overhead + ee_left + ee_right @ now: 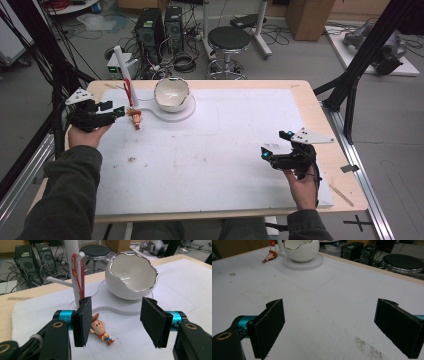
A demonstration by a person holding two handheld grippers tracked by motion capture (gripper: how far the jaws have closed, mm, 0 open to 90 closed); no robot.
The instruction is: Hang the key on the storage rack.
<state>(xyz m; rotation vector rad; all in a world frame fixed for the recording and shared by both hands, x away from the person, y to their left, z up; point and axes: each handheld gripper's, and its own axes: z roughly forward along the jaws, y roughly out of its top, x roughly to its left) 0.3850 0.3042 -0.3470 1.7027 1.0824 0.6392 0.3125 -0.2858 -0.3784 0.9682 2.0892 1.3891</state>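
A small cowboy figurine (101,329) (136,118) (269,256) lies on the white mat, joined by a red strap (79,275) to a white branched stand (124,67) (72,267). Beside it a white eggshell-shaped bowl (171,93) (131,275) (301,250) rests on a round white base (303,263). My left gripper (114,111) (115,323) is open, its jaws just short of the figurine, which lies by the left jaw. Over bare mat at the near right my right gripper (266,151) (329,325) stands open and holds nothing.
The white mat (210,145) covers most of the wooden table (330,150). Beyond the far edge stand a black stool (228,42), computer towers (159,27) and cables. A black frame post (357,65) rises at the right. Small dirt specks (367,347) mark the mat.
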